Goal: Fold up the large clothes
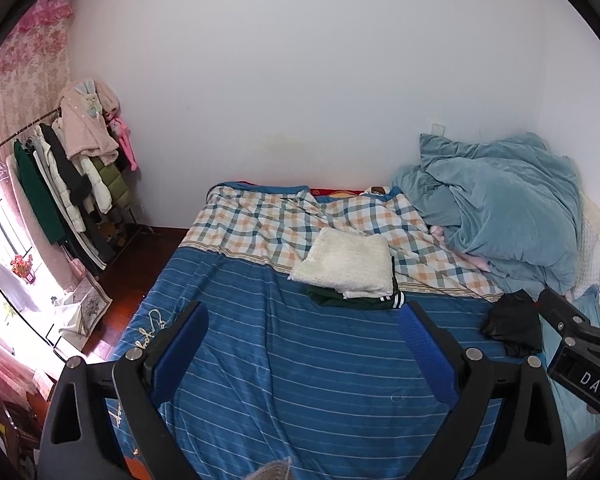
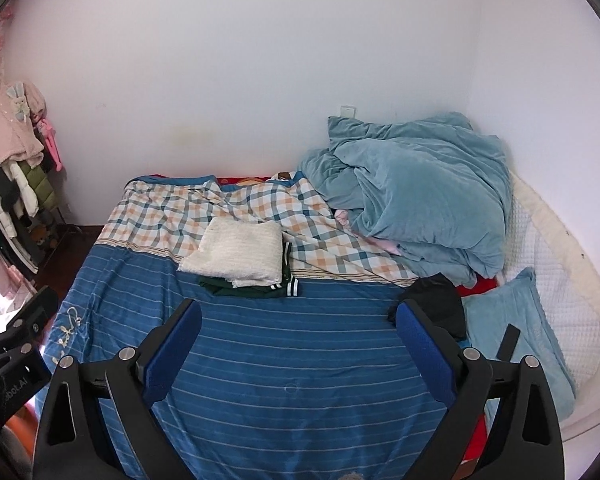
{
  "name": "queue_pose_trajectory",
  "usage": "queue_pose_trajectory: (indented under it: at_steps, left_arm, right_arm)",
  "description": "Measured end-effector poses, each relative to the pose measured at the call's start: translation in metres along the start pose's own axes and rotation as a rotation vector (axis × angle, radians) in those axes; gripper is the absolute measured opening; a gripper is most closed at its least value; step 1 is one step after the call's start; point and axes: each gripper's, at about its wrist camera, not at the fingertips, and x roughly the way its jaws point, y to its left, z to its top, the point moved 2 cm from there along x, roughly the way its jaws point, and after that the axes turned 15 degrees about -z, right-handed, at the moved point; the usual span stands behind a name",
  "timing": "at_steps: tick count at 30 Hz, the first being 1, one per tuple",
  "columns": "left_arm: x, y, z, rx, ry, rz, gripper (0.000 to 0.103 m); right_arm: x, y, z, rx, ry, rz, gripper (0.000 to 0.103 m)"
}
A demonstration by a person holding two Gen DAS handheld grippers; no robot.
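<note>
A folded white knit garment [image 1: 346, 266] [image 2: 236, 254] lies on a folded dark green garment with white stripes [image 1: 352, 300] [image 2: 256, 288] in the middle of the bed. A crumpled black garment [image 1: 512, 324] [image 2: 436, 304] lies at the right on the blue striped cover [image 1: 280, 360] [image 2: 292, 360]. My left gripper [image 1: 302, 312] is open and empty, held above the cover in front of the stack. My right gripper [image 2: 298, 308] is open and empty too, its right finger close to the black garment. A bit of grey fabric shows at the bottom edge of both views.
A heaped light blue duvet [image 1: 500, 208] [image 2: 416, 196] fills the back right of the bed over a plaid sheet [image 1: 268, 220] [image 2: 172, 208]. A blue pillow [image 2: 512, 328] lies at the right. A clothes rack [image 1: 72, 184] stands left by the window. White walls are behind.
</note>
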Motion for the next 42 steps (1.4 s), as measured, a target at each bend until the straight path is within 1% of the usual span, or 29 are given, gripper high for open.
queue_pose_trajectory:
  at_steps: [6,28,42]
  left_arm:
    - [-0.005,0.0,-0.002,0.009,-0.012,0.002,0.099]
    - [-0.006,-0.001,0.001,0.008,-0.007,0.008,0.1]
    - [-0.013,0.001,0.006,0.022,-0.006,0.003,0.1]
  right_arm:
    - [0.005,0.0,0.005,-0.003,-0.004,0.006,0.1]
    - [0.007,0.004,0.01,-0.01,-0.003,0.031,0.1]
    - [0.006,0.01,0.006,-0.021,-0.007,0.035,0.101]
